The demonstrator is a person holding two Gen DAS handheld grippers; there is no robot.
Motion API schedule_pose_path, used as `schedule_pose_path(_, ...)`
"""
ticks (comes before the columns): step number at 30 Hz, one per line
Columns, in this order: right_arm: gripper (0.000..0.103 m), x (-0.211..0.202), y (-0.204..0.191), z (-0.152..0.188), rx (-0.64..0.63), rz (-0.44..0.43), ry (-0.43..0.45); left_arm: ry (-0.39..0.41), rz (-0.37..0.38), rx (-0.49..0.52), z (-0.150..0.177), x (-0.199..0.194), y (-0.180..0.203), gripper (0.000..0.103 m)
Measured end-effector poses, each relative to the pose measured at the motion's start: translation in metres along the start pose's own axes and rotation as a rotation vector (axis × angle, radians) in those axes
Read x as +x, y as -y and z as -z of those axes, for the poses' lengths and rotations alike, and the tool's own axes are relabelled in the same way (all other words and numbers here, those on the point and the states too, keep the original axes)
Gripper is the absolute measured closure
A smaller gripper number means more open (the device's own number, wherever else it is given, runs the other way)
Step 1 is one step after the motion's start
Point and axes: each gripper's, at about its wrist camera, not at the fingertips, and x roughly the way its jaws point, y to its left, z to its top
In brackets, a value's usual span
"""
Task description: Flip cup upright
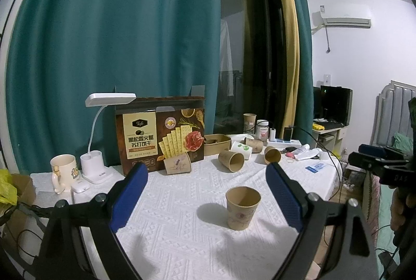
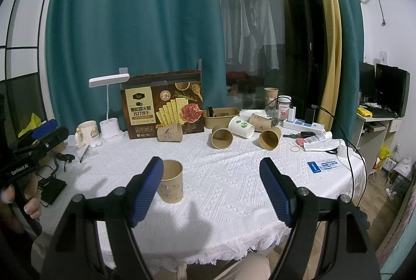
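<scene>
A brown paper cup point(image 1: 242, 207) stands upright on the white tablecloth, mouth up; it also shows in the right wrist view point(image 2: 170, 181). My left gripper point(image 1: 206, 173) is open and empty, the cup in front of it between the fingers' lines, nearer the right finger. My right gripper point(image 2: 212, 168) is open and empty; the cup stands just past its left fingertip point(image 2: 153, 173). Several paper cups lie on their sides further back: one by the box point(image 2: 170, 132), two brown ones point(image 2: 221, 137) point(image 2: 270, 138), a white one point(image 2: 241, 126).
A cracker box point(image 2: 162, 104), a white desk lamp point(image 2: 110, 108) and a mug point(image 2: 87, 133) stand at the back left. A brown tray point(image 2: 221, 117), jars, a power strip point(image 2: 303, 125) and small items crowd the back right. The table's fringed front edge point(image 2: 208, 254) is near.
</scene>
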Motion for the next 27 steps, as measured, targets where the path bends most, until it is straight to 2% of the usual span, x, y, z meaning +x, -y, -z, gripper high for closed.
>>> schedule_pose_path(19,0.029,0.0,0.001,0.001,0.001,0.004,-0.003,-0.003,0.0,-0.001,-0.002,0.001,0.002,0.011)
schedule_pose_path(27,0.029,0.012,0.007,0.001,0.001,0.001,-0.016,-0.016,0.006,0.004,-0.002,0.008,0.008,0.01)
